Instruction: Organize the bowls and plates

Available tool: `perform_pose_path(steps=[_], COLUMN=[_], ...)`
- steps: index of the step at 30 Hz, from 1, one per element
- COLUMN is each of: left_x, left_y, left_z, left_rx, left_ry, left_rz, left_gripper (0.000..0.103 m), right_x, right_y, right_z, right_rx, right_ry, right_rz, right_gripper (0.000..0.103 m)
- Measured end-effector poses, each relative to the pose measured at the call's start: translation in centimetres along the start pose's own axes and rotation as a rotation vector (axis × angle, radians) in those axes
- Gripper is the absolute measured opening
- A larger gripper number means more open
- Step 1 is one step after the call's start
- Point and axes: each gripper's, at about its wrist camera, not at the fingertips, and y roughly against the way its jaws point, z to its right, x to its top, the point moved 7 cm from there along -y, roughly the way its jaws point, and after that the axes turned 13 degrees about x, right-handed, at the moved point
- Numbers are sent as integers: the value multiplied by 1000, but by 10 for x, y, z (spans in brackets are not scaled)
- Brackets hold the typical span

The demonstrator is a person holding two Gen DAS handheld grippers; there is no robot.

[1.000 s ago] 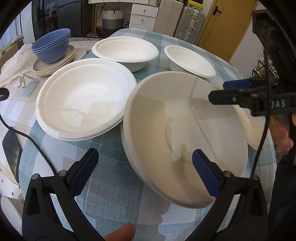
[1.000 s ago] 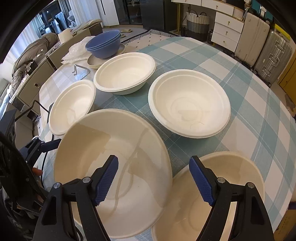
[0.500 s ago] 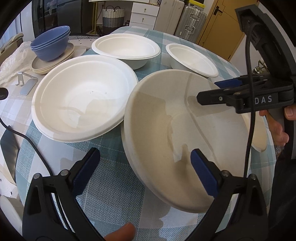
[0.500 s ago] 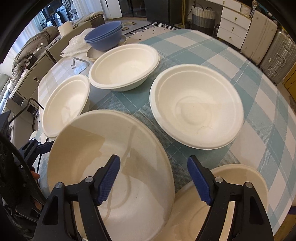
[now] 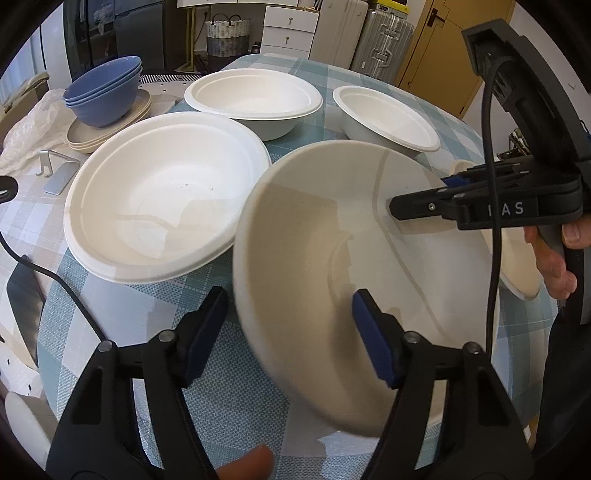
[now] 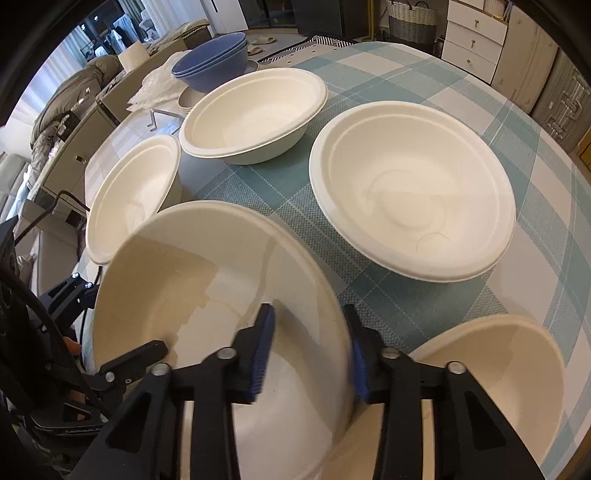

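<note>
Both tools (image 6: pixel 308 347) (now narrower) astride bowl (image 6: pixel 221 295)

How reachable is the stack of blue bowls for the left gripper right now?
Probably not directly. The left gripper sits open astride the cream bowl rim, and the large white bowl lies between it and the blue bowls at the far side.

Checked surface (image 5: pixel 236 402), teal/white. Behind it: white drawers (image 5: pixel 291 31), wicker basket (image 5: pixel 226 38) left of drawers, silver suitcase (image 5: pixel 386 42) right, yellow door (image 5: pixel 439 48) beyond. Daylight.
</note>
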Motion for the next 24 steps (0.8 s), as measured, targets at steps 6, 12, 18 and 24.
perform_pose_path(steps=[6, 12, 18, 24], left_x=[-2, -3, -6, -10], left_y=[1, 3, 6, 11], left_z=[2, 0, -4, -2], left_rx=[-10, -16, -12, -24], left_ry=[-9, 4, 10, 3], left_rz=[1, 1, -2, 0], left_gripper=[51, 39, 29, 27], right_x=[-5, -6, -10, -17], right_y=[1, 4, 10, 21], right_z=[-4, -4, -5, -7], right_rx=[3, -1, -8, -12], right_ry=[2, -18, -26, -30], right_rz=[14, 29, 43, 70], right_gripper=[30, 29, 28, 28])
